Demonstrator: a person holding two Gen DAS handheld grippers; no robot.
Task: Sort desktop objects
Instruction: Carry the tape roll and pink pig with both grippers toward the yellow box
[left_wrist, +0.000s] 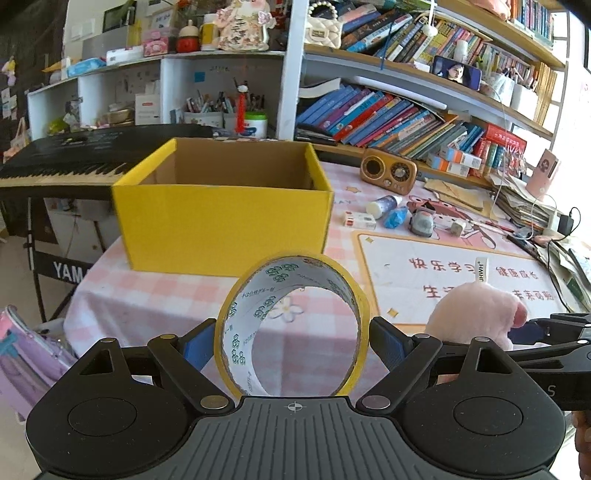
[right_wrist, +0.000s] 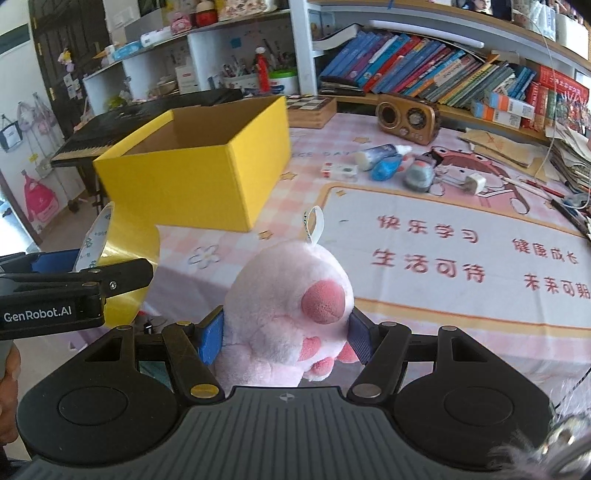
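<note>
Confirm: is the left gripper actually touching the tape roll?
Touching. In the left wrist view, both blue pads of the left gripper press against the outer sides of the yellow tape roll, holding it upright above the table.

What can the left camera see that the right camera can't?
Only the left wrist view shows the handbag and the phone screen on the shelves. Only the right wrist view shows the checkered box behind the yellow box and the pink backpack. Both show the left tool gripping the tape roll, the right tool gripping the pink plush toy, and the radio.
</note>
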